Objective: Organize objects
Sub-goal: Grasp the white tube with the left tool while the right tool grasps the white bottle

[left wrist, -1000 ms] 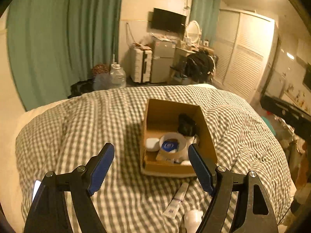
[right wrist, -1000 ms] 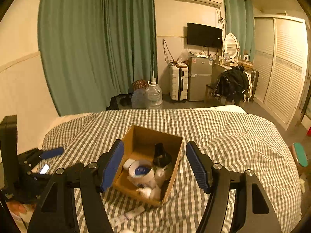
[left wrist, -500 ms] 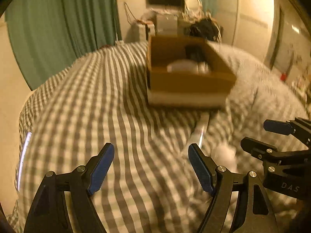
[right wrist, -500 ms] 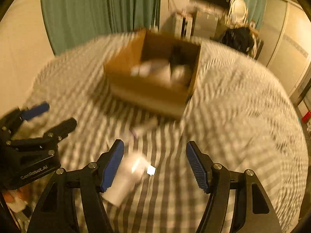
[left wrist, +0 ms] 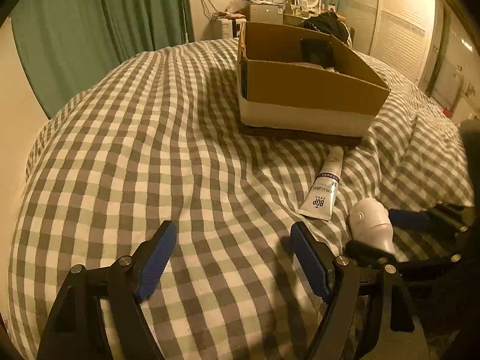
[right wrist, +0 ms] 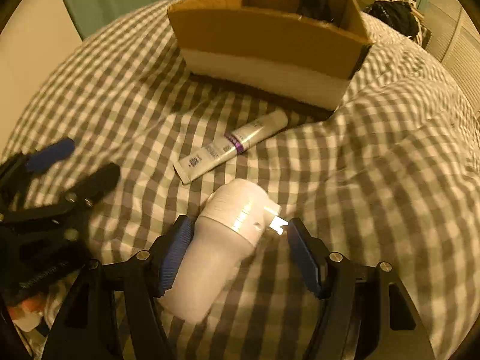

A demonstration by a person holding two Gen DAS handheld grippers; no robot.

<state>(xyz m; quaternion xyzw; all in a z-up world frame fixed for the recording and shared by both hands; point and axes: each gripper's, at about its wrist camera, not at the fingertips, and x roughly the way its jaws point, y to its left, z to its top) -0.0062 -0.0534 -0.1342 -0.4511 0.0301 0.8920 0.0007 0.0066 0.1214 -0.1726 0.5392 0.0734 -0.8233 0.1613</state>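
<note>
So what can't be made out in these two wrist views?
- Cardboard box contents: its near wall hides them in both views; only a dark object's top shows.
- White bottle: the right tool straddles it, but the right wrist view doesn't settle whether both pads touch; in the left wrist view the tool covers its base.
- Tube print: too small to read fully.
- Lower left corner, right wrist view: the left tool hides it.

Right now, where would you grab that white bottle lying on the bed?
Around its wide, round body, from above. The white bottle lies on its side between the right gripper's open jaws, and its cap end looks narrower and stepped, probably a poorer hold.
</note>
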